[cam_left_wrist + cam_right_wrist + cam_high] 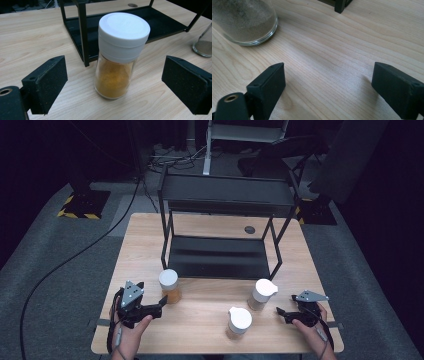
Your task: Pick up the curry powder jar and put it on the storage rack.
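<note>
A pale wood worktop (150, 227) stands on grey carpet (45, 270) in a dim room. Beyond the jaws, a black two-tier metal rack (227, 195) sits on it. Yellow-and-black hazard tape (77, 212) marks stand bases on the floor, and black cables (65, 262) trail across the carpet.

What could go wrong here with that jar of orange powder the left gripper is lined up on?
The left gripper is open, with its jaws on either side of the orange spice jar, not touching it. If they close off-centre, the tall narrow jar could tip or slide. The jar stands close to the black rack's post, so a nudge might knock it against that. On the right, the open right gripper sits near the grey spice jar; a careless swing could bump it.
</note>
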A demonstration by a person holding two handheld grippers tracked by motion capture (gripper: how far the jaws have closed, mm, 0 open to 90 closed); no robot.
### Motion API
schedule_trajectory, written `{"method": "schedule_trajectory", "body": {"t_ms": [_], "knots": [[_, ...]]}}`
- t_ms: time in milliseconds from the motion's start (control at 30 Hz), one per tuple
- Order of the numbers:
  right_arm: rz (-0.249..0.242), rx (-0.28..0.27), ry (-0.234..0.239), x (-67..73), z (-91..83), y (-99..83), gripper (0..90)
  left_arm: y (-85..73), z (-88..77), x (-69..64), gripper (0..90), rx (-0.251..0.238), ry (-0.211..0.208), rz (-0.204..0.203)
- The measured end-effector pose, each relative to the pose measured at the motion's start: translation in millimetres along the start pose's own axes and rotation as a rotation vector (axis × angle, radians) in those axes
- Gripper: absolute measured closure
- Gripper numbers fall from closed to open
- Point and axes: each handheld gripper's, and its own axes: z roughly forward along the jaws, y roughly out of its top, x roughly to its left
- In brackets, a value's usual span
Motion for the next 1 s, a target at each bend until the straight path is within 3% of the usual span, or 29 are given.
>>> {"method": "schedule_trajectory", "body": {"t_ms": [167,433,1000], "knots": [[0.001,0.0,-0.002,-0.1,0.2,0.2,11.8,2.7,2.5,0.8,5.9,-0.018,0.003,0.007],[0.001,0.0,-0.002,-0.1,0.3,0.2,11.8,7.4,10.1,1.7,6.5,-0.041,-0.035,-0.005],[0.001,-0.001,-0.002,-1.0,1.1,0.9,11.7,15.7,26.1,1.4,6.5,-0.042,-0.068,0.001]]}}
